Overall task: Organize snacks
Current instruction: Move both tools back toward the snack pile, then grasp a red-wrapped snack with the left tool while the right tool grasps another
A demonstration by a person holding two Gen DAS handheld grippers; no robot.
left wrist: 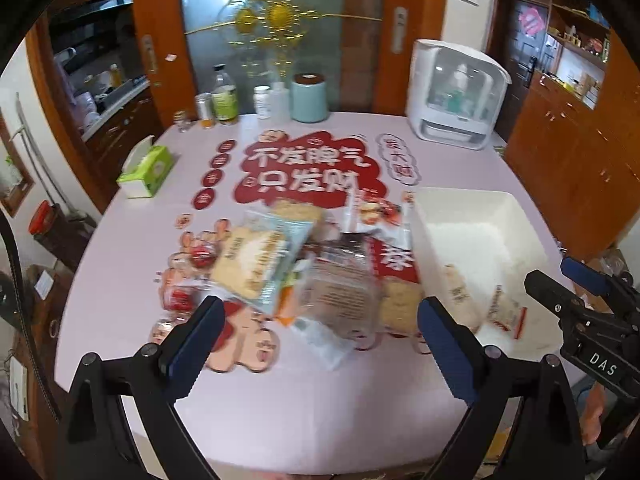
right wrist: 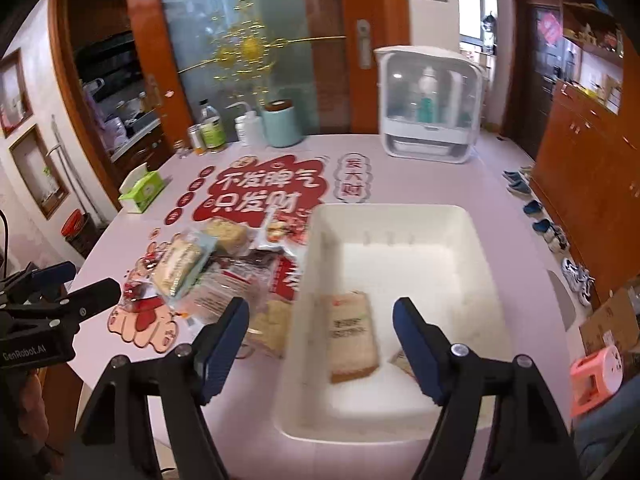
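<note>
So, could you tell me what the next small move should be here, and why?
Probably lower the left gripper onto the nearest snack packet in the pile and close on it. Both grippers are open and empty, the right gripper hovers over the white bin, which holds only two packets or so, and most snacks lie on the table beside it.

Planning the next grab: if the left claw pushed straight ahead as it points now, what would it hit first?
Probably the clear-wrapped snack packet at the near edge of the pile, centred between the open left claw. Depth is unclear; the pink table lies before it.
</note>
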